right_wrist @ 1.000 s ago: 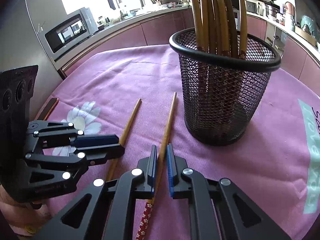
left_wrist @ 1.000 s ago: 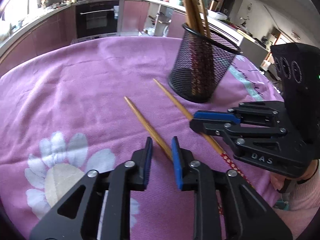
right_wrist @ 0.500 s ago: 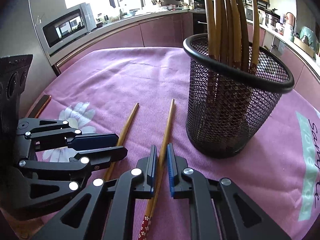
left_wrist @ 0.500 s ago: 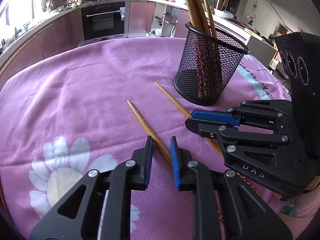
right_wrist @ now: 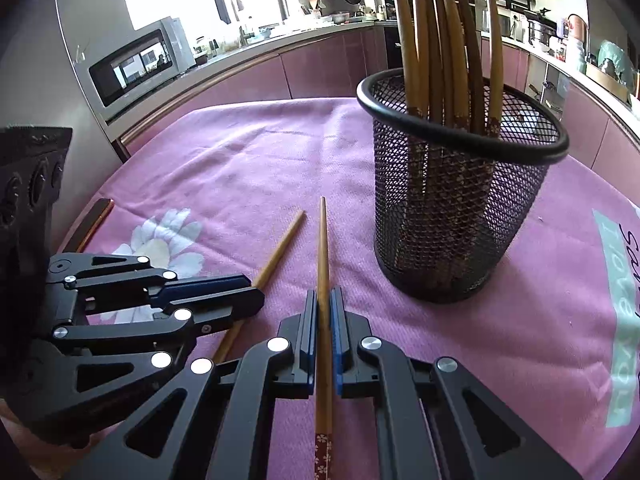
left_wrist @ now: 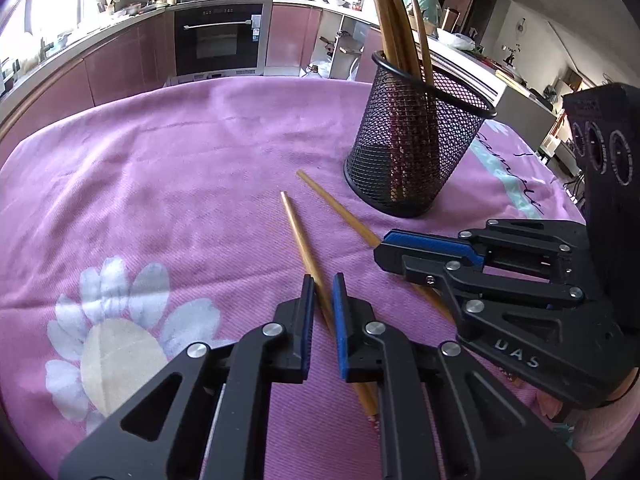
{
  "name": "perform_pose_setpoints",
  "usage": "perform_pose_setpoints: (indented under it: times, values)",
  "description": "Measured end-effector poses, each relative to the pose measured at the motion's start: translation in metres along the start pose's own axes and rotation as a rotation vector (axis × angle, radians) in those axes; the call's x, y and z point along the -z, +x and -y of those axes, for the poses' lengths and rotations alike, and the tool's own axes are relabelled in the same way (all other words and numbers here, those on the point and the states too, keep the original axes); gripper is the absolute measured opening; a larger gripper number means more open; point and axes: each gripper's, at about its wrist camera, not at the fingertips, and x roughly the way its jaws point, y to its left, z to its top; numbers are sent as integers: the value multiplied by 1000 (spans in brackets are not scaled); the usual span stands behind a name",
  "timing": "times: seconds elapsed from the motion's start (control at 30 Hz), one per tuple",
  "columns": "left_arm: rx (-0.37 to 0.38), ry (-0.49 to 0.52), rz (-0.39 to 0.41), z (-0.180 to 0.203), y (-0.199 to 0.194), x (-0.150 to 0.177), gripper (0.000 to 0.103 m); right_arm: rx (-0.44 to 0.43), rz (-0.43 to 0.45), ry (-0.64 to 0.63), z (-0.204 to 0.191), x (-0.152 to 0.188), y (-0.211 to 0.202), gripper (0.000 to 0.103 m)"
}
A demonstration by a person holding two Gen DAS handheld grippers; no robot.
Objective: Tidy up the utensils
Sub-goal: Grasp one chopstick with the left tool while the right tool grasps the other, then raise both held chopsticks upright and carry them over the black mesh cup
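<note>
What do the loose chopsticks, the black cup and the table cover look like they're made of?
Chopsticks: probably bamboo or wood, tan and smooth, one with a printed red floral end. Cup: black wire mesh, see-through, likely coated metal. Cover: woven purple cloth with visible ribbing and creases.

Right hand-held gripper [right_wrist: 325, 300] has clamped its chopstick [right_wrist: 322, 264]; left hand-held gripper [left_wrist: 322, 286] has narrowed around the other chopstick [left_wrist: 301, 236].

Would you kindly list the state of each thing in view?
Right gripper: shut on right chopstick.
Left gripper: open, astride left chopstick.
Holder: upright, holding several chopsticks.
Cloth: spread flat, slightly wrinkled.
</note>
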Motion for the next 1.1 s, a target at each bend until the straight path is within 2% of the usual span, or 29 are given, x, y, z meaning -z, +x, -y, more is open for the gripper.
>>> perform_pose_setpoints:
  times: [0.13, 0.2, 0.47, 0.53, 0.57, 0.6, 0.77, 0.9, 1.1]
  values:
    - [6, -9, 3, -1, -2, 1, 7, -20, 17, 4, -1, 0, -7, 5]
    - [9, -10, 6, -1, -4, 1, 1, -32, 28, 5, -2, 2, -12, 5]
    - [21, 15, 28, 0, -17, -1, 1, -72, 71, 0, -3, 3, -32, 5]
    - [6, 26, 11, 1, -14, 0, 9, -69, 72, 2, -2, 3, -32, 5]
    - [1, 30, 5, 2, -13, 1, 20, -69, 71, 3, -1, 4, -32, 5]
    - [-15, 41, -2, 3, -10, 2, 23, -68, 71, 4, -2, 4, -31, 5]
    - [-57, 85, -10, 8, -1, 4, 23, -71, 68, 10, -1, 6, -29, 5]
    - [-81, 112, -6, 13, 4, 2, 9, -71, 69, 14, 0, 7, -29, 5]
    - [-96, 119, 4, 16, 4, 1, 7, -74, 80, 11, 0, 7, -33, 5]
